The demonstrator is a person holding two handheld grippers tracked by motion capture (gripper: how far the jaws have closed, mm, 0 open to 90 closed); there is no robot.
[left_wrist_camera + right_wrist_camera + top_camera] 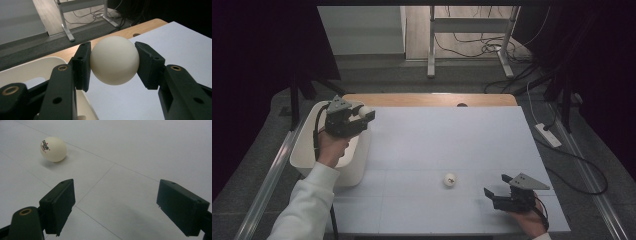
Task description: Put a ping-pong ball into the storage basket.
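Left hand-held gripper (363, 114) is clamped on a plain cream plastic ball (114, 60), holding it above the far rim of the white plastic bin (307, 150) at the tabletop's (437, 135) left edge. Right hand-held gripper (115, 207) rests with jaws wide apart; a second, printed cream ball (53, 149) lies near it.

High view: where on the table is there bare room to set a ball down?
Most of the white sheet is bare, from the bin across to its right edge. Only the loose ball and the right gripper crowd the near right corner.
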